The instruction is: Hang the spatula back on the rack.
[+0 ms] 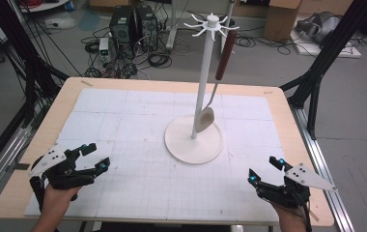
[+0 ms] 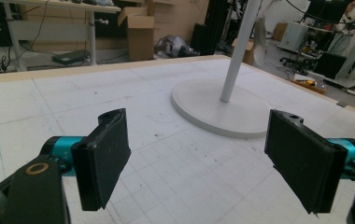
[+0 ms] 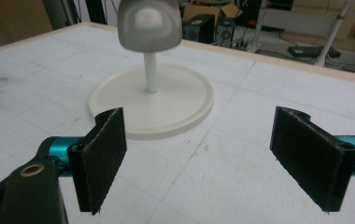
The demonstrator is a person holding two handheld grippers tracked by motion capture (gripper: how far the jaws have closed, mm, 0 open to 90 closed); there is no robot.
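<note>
Jaws stand wide apart on both grippers, holding nothing; a bump to the stand (image 1: 200, 96) could knock the hanging spoon (image 1: 214, 92) off.

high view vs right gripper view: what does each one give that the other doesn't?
High view alone: the hook crown atop the stand, the spoon's brown handle hanging from it, the left gripper with jaws apart, and the floor clutter behind the table.

Right gripper view alone: a close look at the right gripper, its black pads wide apart with nothing between them, and the spoon's bowl seen from the front.

Both: the stand's round white base, its pole, the gridded mat.
</note>
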